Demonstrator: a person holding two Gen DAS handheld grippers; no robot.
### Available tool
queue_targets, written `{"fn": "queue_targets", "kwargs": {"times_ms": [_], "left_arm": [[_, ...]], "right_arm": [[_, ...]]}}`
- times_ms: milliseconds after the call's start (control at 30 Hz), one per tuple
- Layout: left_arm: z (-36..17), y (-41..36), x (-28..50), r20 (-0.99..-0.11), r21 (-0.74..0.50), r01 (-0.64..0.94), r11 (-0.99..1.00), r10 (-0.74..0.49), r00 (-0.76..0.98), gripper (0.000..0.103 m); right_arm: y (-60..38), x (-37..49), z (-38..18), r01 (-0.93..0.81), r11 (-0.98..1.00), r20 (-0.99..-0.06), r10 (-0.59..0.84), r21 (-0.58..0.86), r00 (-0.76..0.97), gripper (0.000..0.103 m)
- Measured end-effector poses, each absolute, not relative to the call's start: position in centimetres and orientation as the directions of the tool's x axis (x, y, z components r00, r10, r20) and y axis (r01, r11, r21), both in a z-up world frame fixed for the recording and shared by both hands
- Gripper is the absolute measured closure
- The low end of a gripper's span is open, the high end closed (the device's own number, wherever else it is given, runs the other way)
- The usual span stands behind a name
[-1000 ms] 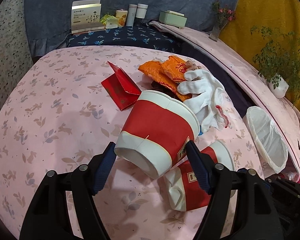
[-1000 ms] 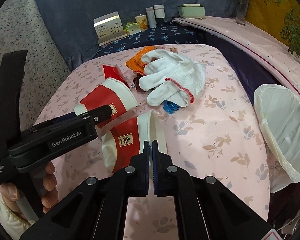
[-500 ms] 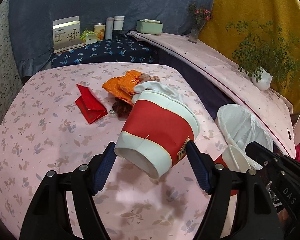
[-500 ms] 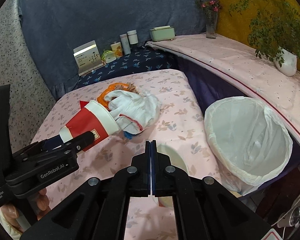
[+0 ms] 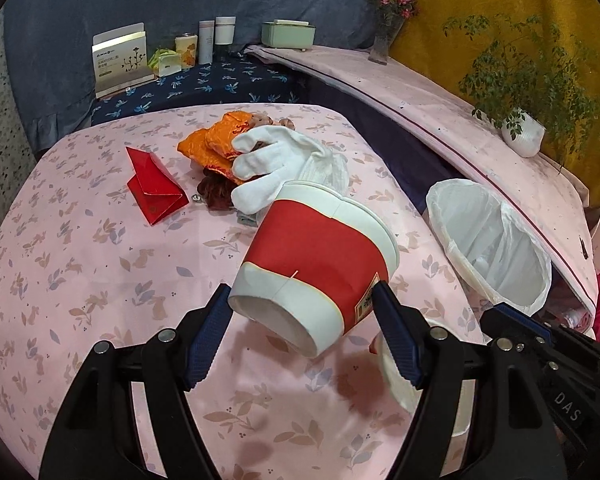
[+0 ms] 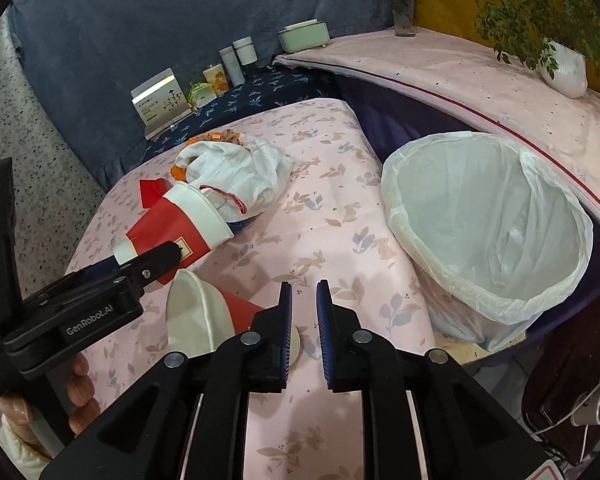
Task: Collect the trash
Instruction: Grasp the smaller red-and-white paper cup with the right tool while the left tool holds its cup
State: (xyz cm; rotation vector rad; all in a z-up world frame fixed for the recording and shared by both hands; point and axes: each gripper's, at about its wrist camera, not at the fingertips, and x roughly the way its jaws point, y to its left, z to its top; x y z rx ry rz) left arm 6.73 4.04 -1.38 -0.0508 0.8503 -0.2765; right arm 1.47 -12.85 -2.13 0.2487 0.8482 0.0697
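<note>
1. In the left wrist view the left tongs (image 5: 302, 334) fill the lower centre of the frame, spread wide around a red-and-white paper cup (image 5: 316, 264); the blue pads press on both sides of its base end, and the cup tilts with its mouth toward the upper right.
2. The right wrist view shows the same cup (image 6: 176, 228) from the side at the left of the frame, gripped by the left tongs (image 6: 146, 262), with a person's fingers (image 6: 78, 388) on the handle at the lower left.
3. The right tongs (image 6: 301, 320) sit at lower centre of their own view, their jaws opening with a narrow gap and nothing between the pads.
4. A second paper cup (image 6: 204, 316) lies just left of the right tongs' left finger, its mouth facing left; whether it touches that finger cannot be told. In the left view only a blurred white part (image 5: 396, 376) shows behind the tongs' right finger.
5. The bin with a white liner (image 6: 488, 228) stands at the right beside the desk (image 6: 340, 184), its whole mouth visible; the left view shows it (image 5: 488, 240) smaller, at right centre.
6. A white glove (image 5: 284, 164), an orange pouch (image 5: 208, 144) and a red folded envelope (image 5: 154, 184) lie in the upper middle of the left view; in the right view the glove (image 6: 240, 176) hides most of the pouch.
</note>
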Motion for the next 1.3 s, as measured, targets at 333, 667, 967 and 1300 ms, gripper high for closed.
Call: {"fn": "queue_targets", "kwargs": {"times_ms": [333, 667, 967, 1300], "left_arm": [[-1.7, 4.4, 6.5, -0.741, -0.149, 0.207, 0.967, -0.248, 0.624, 0.035], [-1.8, 8.3, 5.0, -0.745, -0.137, 0.135, 0.981, -0.192, 0.639, 0.035], [-2.4, 11.5, 2.6, -0.754, -0.132, 0.070, 0.989, -0.146, 0.641, 0.034], [-3.3, 11.9, 1.3, -0.767, -0.137, 0.064, 0.988, -0.147, 0.624, 0.034]], "right_arm": [[-9.4, -0.8, -1.2, -0.071, 0.970, -0.729, 0.223, 0.234, 0.647, 0.076], [-5.9, -2.7, -2.4, -0.109, 0.976, -0.739, 0.215, 0.190, 0.639, 0.047], [-2.5, -3.6, -5.3, -0.093, 0.992, -0.771, 0.123, 0.083, 0.624, 0.040], [-3.4, -2.6, -6.9, -0.018, 0.999, -0.789, 0.050, 0.049, 0.612, 0.042]]}}
